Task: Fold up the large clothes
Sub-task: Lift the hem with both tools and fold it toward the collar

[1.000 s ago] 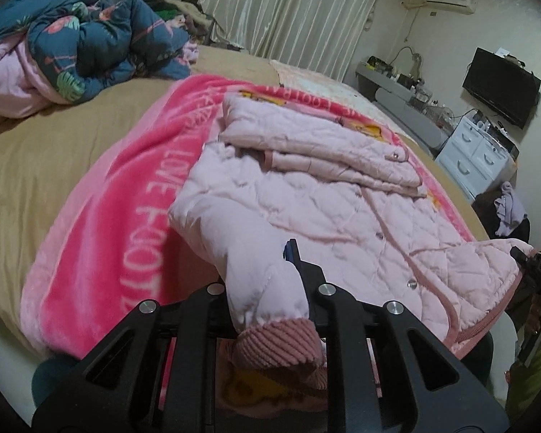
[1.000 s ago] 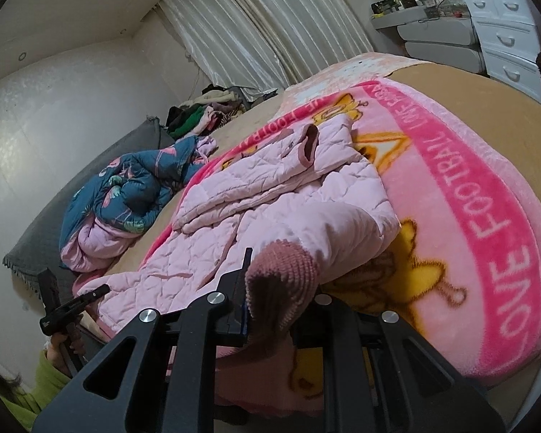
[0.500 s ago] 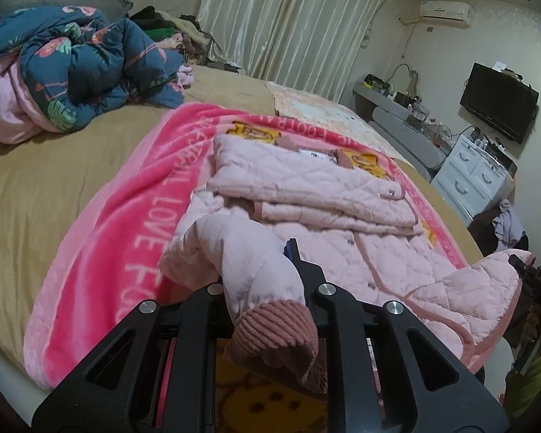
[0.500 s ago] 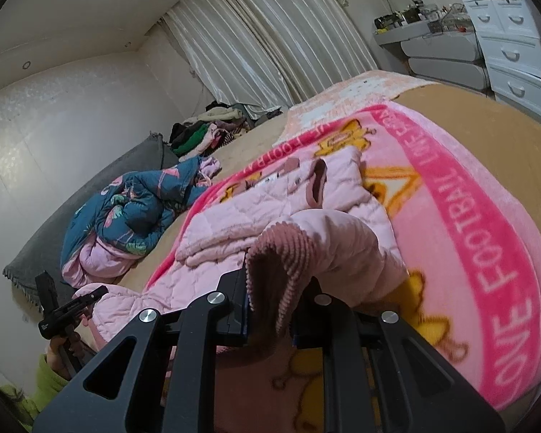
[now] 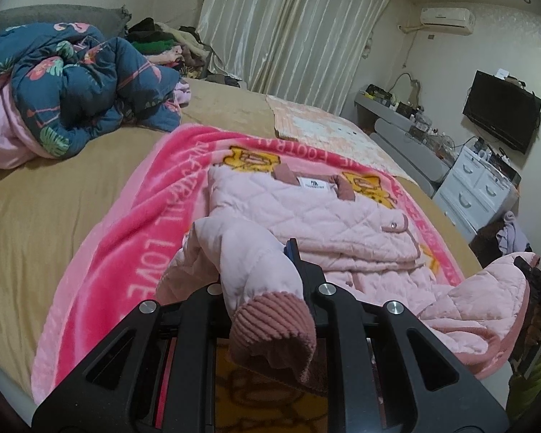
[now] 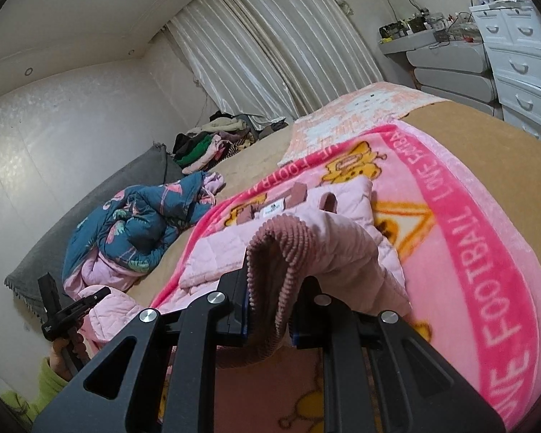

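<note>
We see the pink quilted jacket lying on the pink blanket, its collar end flat and its near end lifted. Our left tool is clamped on one ribbed dusky-pink cuff, the sleeve rising off the blanket. Our right tool pinches the other ribbed cuff, which droops over its jaws. Beyond the jacket's collar, a paler patterned cloth lies on the tan bed. Left of the jacket sits a bunched navy floral quilt. Past the quilt, a clothes pile rests before the curtains.
</note>
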Motion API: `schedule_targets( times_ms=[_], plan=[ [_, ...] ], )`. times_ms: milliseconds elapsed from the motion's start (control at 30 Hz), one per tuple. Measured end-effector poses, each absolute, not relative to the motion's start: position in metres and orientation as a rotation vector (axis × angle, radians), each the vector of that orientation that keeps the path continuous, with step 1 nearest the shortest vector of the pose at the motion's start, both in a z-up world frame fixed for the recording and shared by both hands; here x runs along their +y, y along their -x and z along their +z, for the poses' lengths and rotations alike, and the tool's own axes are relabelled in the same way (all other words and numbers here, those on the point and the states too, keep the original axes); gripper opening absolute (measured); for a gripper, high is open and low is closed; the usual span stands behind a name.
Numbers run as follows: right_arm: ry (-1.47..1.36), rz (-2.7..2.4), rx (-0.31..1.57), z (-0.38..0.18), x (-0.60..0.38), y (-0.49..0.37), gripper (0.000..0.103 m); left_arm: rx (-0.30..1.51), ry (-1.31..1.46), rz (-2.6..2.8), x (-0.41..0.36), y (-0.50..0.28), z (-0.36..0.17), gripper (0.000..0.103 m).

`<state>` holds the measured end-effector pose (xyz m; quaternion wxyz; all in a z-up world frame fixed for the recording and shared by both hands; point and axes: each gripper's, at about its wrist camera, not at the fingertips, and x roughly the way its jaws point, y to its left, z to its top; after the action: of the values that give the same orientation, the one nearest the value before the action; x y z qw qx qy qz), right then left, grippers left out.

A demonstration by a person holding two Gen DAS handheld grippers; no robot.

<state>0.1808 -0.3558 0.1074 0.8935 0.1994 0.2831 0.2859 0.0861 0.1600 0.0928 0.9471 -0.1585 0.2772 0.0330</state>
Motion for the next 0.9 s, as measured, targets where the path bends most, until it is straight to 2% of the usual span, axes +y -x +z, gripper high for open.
schedule_targets(
  times_ms=[433,733,900],
  plan=[
    [-0.409,0.580,0.528,0.151,-0.339,-0.239,0.014,0.480,0.328,0.105,0.171,-0.122,0.133,0.010],
    [-0.388,0.565,0.445,0.179,-0.327,-0.289,0.014,0.422,0.312,0.174,0.183,-0.175,0.162,0.010],
    [-0.402,0.522,0.465,0.170,-0.320,-0.330,0.014,0.438,0.303,0.201,0.188,-0.214,0.163,0.010]
  ],
)
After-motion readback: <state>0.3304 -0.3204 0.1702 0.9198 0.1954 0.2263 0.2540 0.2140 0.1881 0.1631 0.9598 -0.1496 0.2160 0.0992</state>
